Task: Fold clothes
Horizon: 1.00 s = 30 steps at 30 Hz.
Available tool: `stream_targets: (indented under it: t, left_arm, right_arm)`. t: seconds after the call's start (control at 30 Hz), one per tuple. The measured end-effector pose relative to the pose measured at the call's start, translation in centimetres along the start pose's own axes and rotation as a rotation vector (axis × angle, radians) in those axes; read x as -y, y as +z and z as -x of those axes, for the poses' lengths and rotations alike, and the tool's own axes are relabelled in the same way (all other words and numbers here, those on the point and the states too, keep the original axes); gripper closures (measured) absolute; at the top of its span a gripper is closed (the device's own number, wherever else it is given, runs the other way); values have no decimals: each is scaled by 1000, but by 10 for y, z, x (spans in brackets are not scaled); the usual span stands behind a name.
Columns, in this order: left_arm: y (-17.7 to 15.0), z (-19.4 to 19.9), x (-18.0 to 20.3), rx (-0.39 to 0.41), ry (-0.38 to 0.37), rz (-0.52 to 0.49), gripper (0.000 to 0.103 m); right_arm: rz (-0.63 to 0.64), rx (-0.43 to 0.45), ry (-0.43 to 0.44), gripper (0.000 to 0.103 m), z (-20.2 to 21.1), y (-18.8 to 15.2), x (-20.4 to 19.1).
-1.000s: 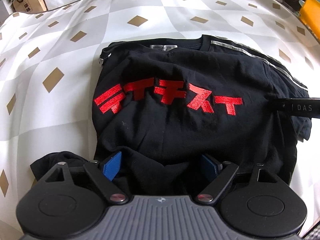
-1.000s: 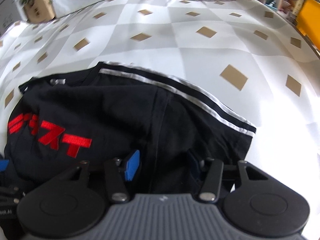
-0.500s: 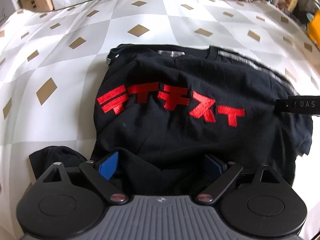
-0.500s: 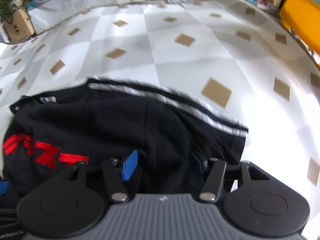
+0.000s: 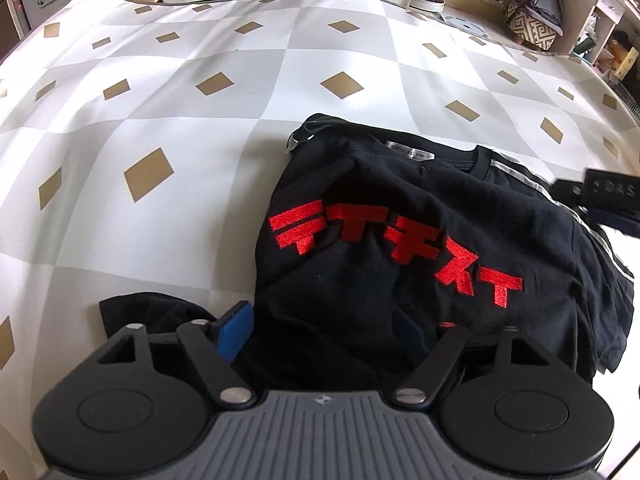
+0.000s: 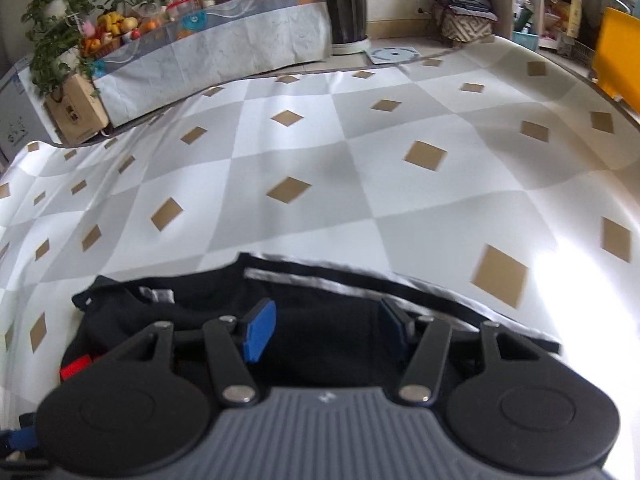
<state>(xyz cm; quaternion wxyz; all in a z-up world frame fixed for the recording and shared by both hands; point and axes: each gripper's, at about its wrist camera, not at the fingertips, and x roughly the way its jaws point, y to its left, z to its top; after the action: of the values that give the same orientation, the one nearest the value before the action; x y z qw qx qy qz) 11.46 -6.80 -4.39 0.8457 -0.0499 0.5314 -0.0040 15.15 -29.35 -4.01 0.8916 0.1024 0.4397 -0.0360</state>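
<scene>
A black T-shirt with red lettering lies partly folded on the checked cloth, its neck label toward the far side. My left gripper hovers at its near hem. Its jaws are closing with bunched black fabric between them; the left blue pad stands free of the cloth. In the right wrist view, my right gripper is over the shirt's silver-striped shoulder, pads apart, dark fabric beneath them. That gripper also shows at the right edge of the left wrist view.
The white-and-grey cloth with tan diamonds covers the wide surface beyond the shirt. A loose black sleeve end sticks out at the left. Plants, fruit and a draped bench line the far wall; shelves and a yellow bin stand right.
Both views have swung upward and away, so the shirt sits lower and further right in the left view. The right gripper has shifted toward the striped shoulder edge. The left jaws have narrowed slightly.
</scene>
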Motion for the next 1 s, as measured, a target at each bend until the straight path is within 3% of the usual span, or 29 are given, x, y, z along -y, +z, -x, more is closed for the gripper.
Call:
stream_targets:
  t: [0.3, 0.73, 0.87, 1.0]
  left_arm:
    - [4, 0, -4, -29, -1, 33, 29]
    - [1, -8, -1, -65, -3, 11, 29]
    - [-1, -9, -1, -70, 3, 12, 29]
    - [-2, -9, -2, -70, 3, 18, 29]
  right_arm:
    - [169, 55, -8, 47, -23, 5, -42]
    - [184, 7, -31, 44, -62, 2, -47]
    - [210, 31, -55, 75, -63, 2, -50]
    - [218, 69, -106, 80, -67, 2, -50]
